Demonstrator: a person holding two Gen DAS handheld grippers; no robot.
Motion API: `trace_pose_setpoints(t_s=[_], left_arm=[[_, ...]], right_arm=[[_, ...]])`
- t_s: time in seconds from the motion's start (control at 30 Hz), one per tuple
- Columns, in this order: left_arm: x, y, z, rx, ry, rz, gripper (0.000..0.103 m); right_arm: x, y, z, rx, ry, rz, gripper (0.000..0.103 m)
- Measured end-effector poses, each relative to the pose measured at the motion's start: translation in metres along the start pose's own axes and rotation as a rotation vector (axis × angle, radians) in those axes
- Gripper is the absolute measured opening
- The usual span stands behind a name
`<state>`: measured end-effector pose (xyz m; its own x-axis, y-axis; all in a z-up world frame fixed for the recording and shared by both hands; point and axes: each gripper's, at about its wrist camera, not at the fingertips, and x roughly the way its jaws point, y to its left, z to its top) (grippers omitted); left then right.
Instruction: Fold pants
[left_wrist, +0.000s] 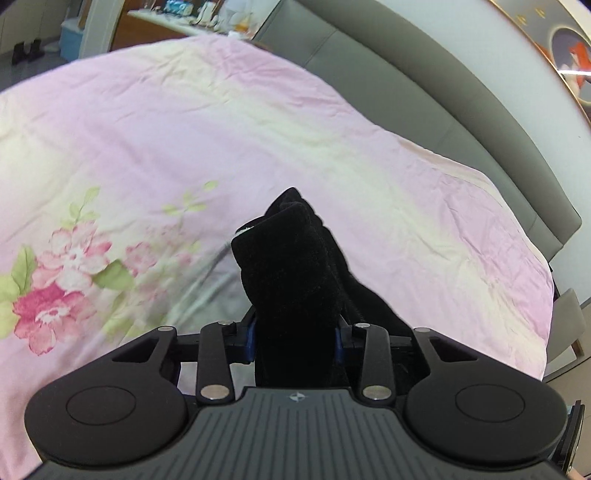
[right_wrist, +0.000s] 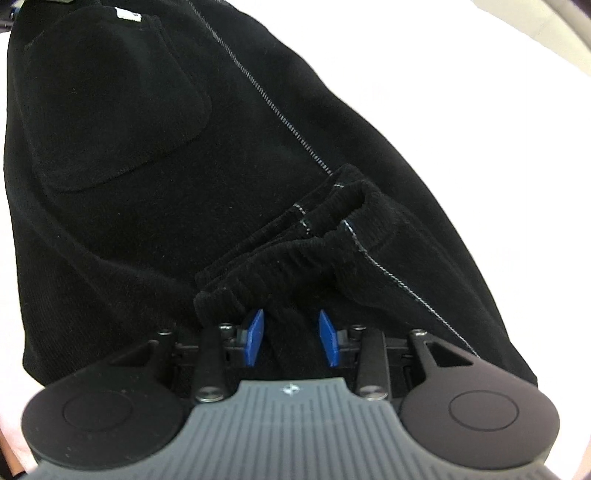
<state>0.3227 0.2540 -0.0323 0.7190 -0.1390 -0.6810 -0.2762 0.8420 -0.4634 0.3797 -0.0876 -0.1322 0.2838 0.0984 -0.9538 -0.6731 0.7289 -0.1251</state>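
Black pants (left_wrist: 291, 266) above floral quilt (left_wrist: 110, 147), grey headboard (left_wrist: 424, 74) beyond

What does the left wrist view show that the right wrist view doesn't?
Only the left wrist view: the floral bedspread, the grey headboard, and the left gripper shut on a bunched fold of the pants. Only the right wrist view: the pocket, the seam, the ribbed waistband, and the right gripper around cloth. Both: black pants.
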Motion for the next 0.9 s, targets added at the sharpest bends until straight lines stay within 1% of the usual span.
trace_pose_setpoints(t_s=[0.07,0.1,0.13,0.23,0.33,0.4,0.43,0.47,0.53,0.63,0.67,0.73,0.8,0.9], left_arm=[[-0.01,-0.024,0.002,0.046,-0.017,0.001,0.039],[-0.015,-0.037,0.001,0.076,-0.025,0.002,0.039],[-0.019,-0.05,0.0,0.108,-0.033,0.001,0.039],[-0.031,-0.097,-0.008,0.226,-0.051,-0.012,0.038],[-0.039,-0.148,-0.026,0.35,-0.06,-0.033,0.038],[-0.042,-0.184,-0.045,0.433,-0.063,-0.056,0.037],[-0.042,-0.2,-0.055,0.458,-0.059,-0.07,0.037],[-0.039,-0.215,-0.066,0.482,-0.05,-0.079,0.037],[-0.034,-0.243,-0.09,0.555,-0.044,-0.074,0.037],[-0.019,-0.281,-0.138,0.705,-0.028,-0.049,0.037],[-0.012,-0.291,-0.155,0.755,-0.014,-0.042,0.037],[0.005,-0.309,-0.19,0.855,0.016,-0.023,0.037],[0.025,-0.323,-0.226,0.945,0.067,-0.001,0.037],[0.056,-0.332,-0.269,1.019,0.165,0.009,0.037]], right_arm=[[-0.012,-0.004,-0.009,0.01,-0.024,0.002,0.032],[-0.022,-0.008,-0.026,0.014,-0.035,-0.001,0.032],[-0.027,-0.01,-0.031,0.018,-0.043,-0.003,0.032],[-0.046,-0.018,-0.05,0.034,-0.067,-0.007,0.033],[-0.063,-0.029,-0.072,0.059,-0.09,-0.012,0.034],[-0.075,-0.04,-0.092,0.088,-0.101,-0.016,0.034],[-0.079,-0.046,-0.101,0.104,-0.104,-0.018,0.034],[-0.083,-0.052,-0.11,0.119,-0.105,-0.022,0.035],[-0.09,-0.065,-0.13,0.154,-0.106,-0.032,0.035],[-0.097,-0.084,-0.16,0.216,-0.103,-0.041,0.035],[-0.105,-0.088,-0.164,0.243,-0.102,-0.043,0.035],[-0.107,-0.098,-0.182,0.297,-0.099,-0.039,0.035],[-0.108,-0.111,-0.197,0.36,-0.093,-0.023,0.035],[-0.105,-0.122,-0.217,0.429,-0.084,0.004,0.035]])
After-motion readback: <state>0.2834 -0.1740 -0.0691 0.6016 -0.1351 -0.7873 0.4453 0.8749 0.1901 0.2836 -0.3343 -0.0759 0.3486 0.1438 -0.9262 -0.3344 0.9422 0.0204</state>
